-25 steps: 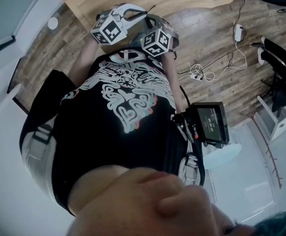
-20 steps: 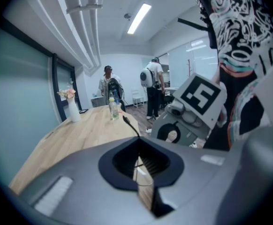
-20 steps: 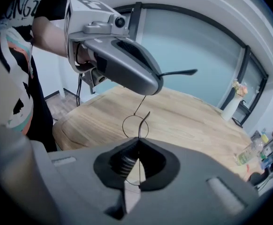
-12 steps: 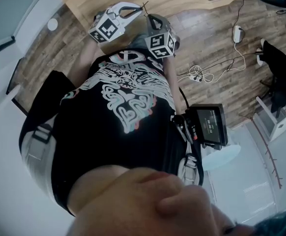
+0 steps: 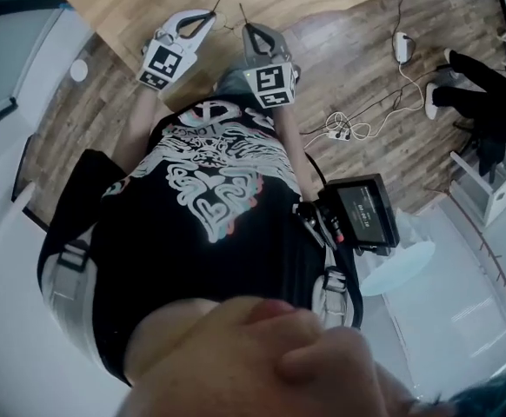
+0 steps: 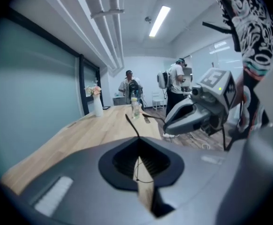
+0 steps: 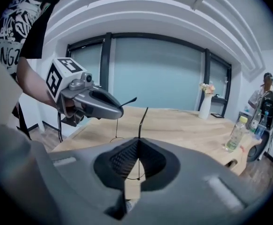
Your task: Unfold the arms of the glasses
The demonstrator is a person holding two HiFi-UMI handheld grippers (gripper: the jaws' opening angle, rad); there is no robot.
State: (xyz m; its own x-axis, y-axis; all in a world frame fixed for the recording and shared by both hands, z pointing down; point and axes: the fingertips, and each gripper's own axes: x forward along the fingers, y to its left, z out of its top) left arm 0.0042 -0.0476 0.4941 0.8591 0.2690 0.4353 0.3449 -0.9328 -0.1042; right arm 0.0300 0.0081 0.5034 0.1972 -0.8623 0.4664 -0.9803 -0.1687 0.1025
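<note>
Black short-sleeved T-shirt (image 5: 214,189) here, big white swirl print with red touches. Grey webbing harness straps (image 5: 62,263) at the side, black screen box (image 5: 368,215) cabled at the hip. Smooth grey left gripper (image 5: 206,16) and right gripper (image 5: 247,29), each bearing a black-and-white marker cube (image 5: 162,63).

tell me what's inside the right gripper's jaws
One thin dark arm of the glasses, its tip sticking up past the right gripper. The stretch pinched between the shut jaws is covered. The left gripper holds the other arm.
</note>
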